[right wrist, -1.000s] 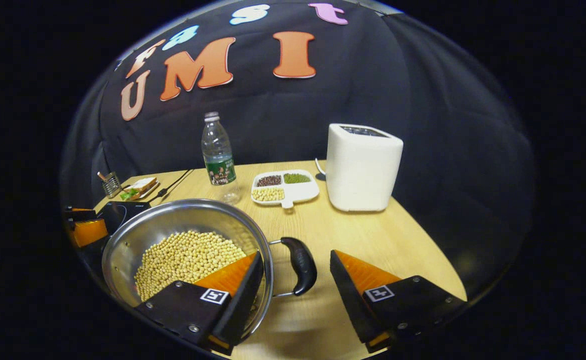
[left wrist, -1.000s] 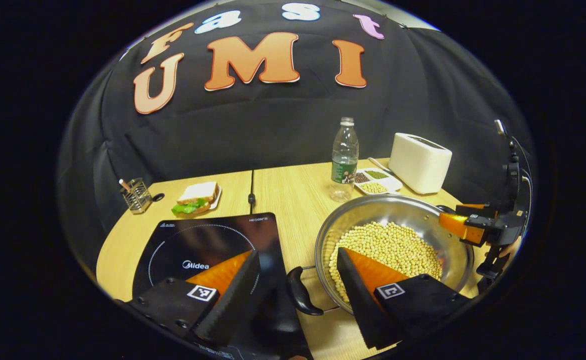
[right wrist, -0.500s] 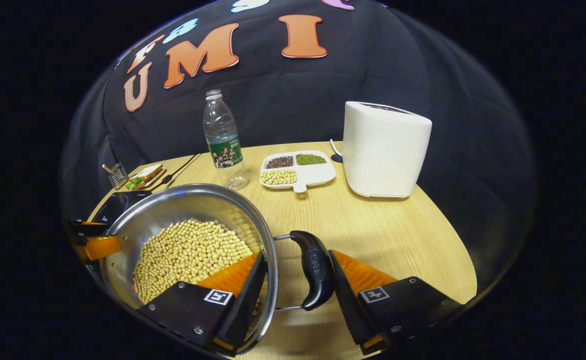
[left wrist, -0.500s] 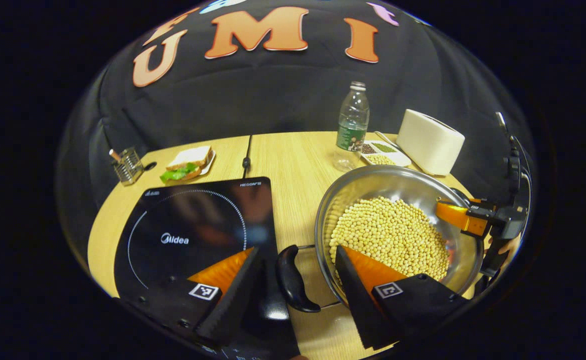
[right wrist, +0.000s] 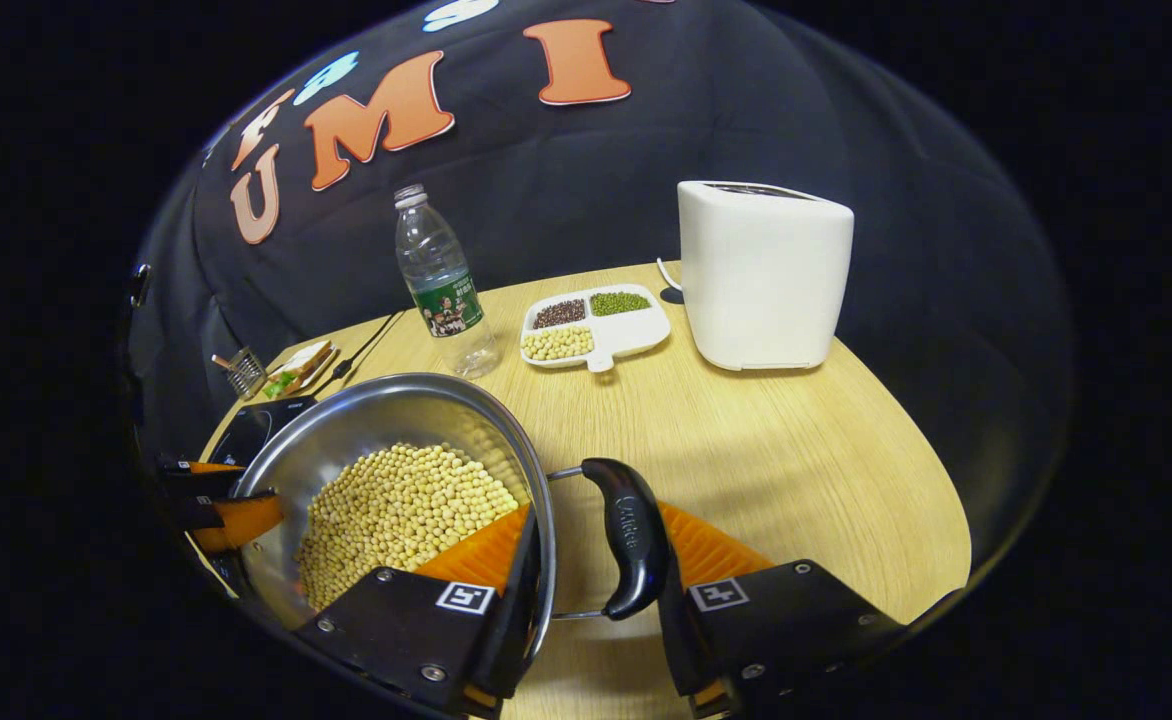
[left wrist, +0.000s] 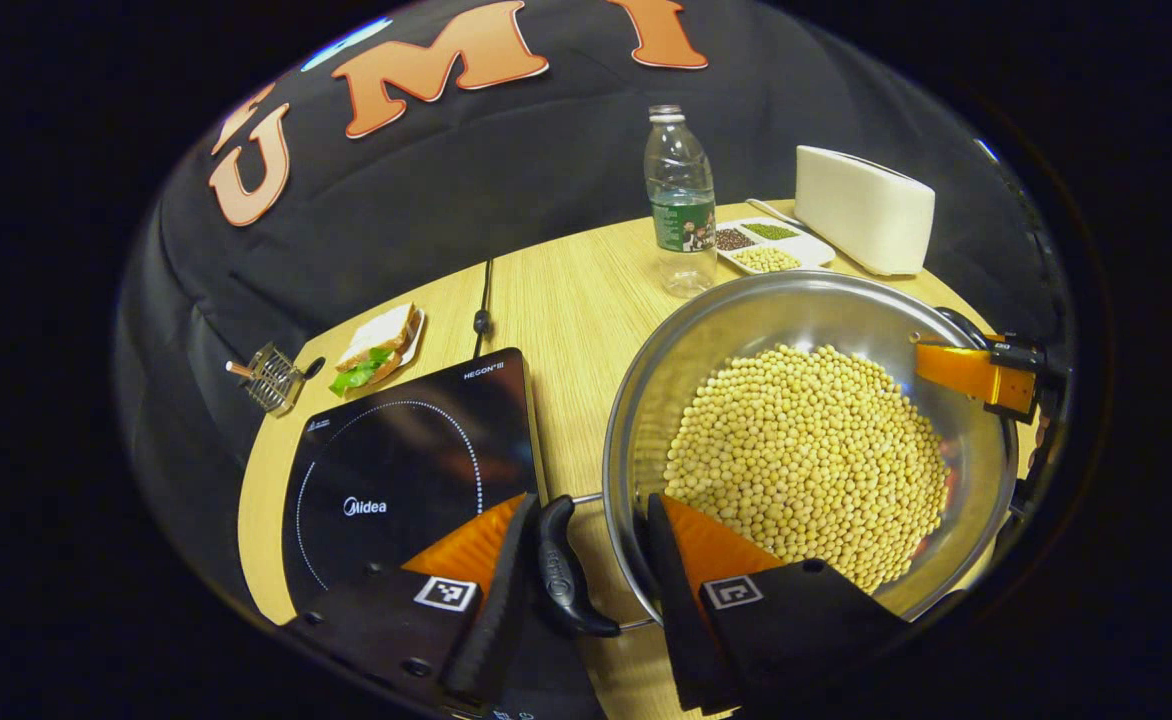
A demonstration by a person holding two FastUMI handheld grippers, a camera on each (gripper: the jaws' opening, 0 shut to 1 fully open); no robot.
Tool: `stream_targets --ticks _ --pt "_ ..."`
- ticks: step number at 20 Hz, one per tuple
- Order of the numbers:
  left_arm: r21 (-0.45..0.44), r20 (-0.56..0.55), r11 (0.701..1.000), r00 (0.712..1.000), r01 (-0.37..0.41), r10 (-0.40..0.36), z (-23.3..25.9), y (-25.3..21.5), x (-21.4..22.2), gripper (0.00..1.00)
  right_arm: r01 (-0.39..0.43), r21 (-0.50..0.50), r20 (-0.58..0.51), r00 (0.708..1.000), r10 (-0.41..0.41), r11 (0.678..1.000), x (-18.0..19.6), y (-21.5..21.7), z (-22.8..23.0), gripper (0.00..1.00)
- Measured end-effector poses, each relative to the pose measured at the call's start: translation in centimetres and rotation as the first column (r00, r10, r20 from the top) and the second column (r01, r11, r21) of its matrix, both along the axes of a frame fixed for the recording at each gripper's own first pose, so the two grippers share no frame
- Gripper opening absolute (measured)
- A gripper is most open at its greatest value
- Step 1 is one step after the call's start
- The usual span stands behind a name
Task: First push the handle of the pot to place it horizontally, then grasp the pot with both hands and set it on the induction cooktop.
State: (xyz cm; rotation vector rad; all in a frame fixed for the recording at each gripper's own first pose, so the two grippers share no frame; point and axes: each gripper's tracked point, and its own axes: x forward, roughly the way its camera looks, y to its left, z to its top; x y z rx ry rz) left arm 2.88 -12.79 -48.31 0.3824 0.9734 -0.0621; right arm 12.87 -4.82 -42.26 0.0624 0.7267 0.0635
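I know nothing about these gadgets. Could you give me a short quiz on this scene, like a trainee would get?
1. True or false: the pot sits on the induction cooktop.
2. What fills the pot? A water; B pale beans; C a sandwich.
3. Fill in: the right gripper straddles the pot's rim and its black ____.
Key: 1 false, it is beside the cooktop; 2 B; 3 handle.

wooden table (right wrist: pixel 796 470), cooktop (left wrist: pixel 406 460), toaster (right wrist: pixel 764 275), bottle (right wrist: pixel 441 285)
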Motion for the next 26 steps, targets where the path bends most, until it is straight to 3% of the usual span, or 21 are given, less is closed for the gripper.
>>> stream_targets --ticks 1,2,7,8,10,11,12,14,15,22,24,25,26 --pt "-0.013 0.000 1.000 1.000 -0.014 0.014 0.1 -0.1 -0.1 0.70 0.007 0.002 0.000 1.000 -0.007 1.000 -0.1 0.0 0.1 0.56" --pt "-0.038 0.018 0.999 0.999 -0.031 0.032 0.3 0.1 0.1 0.61 0.016 0.010 0.000 1.000 -0.016 1.000 -0.1 0.0 0.2 0.56" --pt "-0.139 -0.002 0.985 0.994 -0.106 0.107 1.0 0.0 -0.2 0.57 0.048 0.047 0.026 0.998 -0.049 0.998 -0.6 -0.5 2.1 0.56" --pt "-0.147 -0.007 0.983 0.994 -0.112 0.112 1.3 0.0 -0.3 0.50 0.054 0.058 0.024 0.998 -0.055 0.997 -0.9 -0.5 2.6 0.56" --pt "-0.150 0.002 0.983 0.994 -0.105 0.106 1.9 0.1 -0.1 0.53 0.055 0.062 0.029 0.998 -0.057 0.997 -0.7 -0.2 2.9 0.56" --pt "-0.147 0.004 0.984 0.994 -0.103 0.105 2.3 0.2 -0.2 0.51 0.058 0.065 0.028 0.998 -0.060 0.996 -0.7 -0.1 3.1 0.56" --pt "-0.147 0.006 0.984 0.994 -0.103 0.105 2.8 0.3 -0.2 0.56 0.060 0.073 0.025 0.998 -0.062 0.995 -0.9 0.1 3.3 0.56" --pt "-0.151 0.012 0.983 0.994 -0.104 0.107 3.9 0.9 -0.2 0.53 0.055 0.082 0.033 0.998 -0.058 0.995 -0.9 1.0 4.3 0.51" --pt "-0.152 0.014 0.983 0.994 -0.107 0.111 4.4 1.1 -0.1 0.53 0.051 0.080 0.036 0.998 -0.054 0.996 -0.8 1.5 4.8 0.56" --pt "-0.139 0.048 0.983 0.990 -0.124 0.132 10.1 5.1 0.7 0.51 0.017 0.101 0.068 0.997 -0.024 0.995 -0.3 6.2 8.5 0.55" --pt "-0.134 0.055 0.982 0.989 -0.131 0.139 11.5 6.6 0.8 0.56 0.006 0.107 0.072 0.997 -0.013 0.994 -0.2 7.7 9.3 0.55" --pt "-0.133 0.057 0.982 0.988 -0.137 0.146 12.2 7.4 0.9 0.53 0.001 0.111 0.074 0.997 -0.009 0.994 -0.3 8.6 9.7 0.55" --pt "-0.133 0.060 0.981 0.987 -0.142 0.151 12.8 8.2 1.0 0.53 -0.005 0.113 0.076 0.997 -0.004 0.994 -0.2 9.4 10.1 0.51"
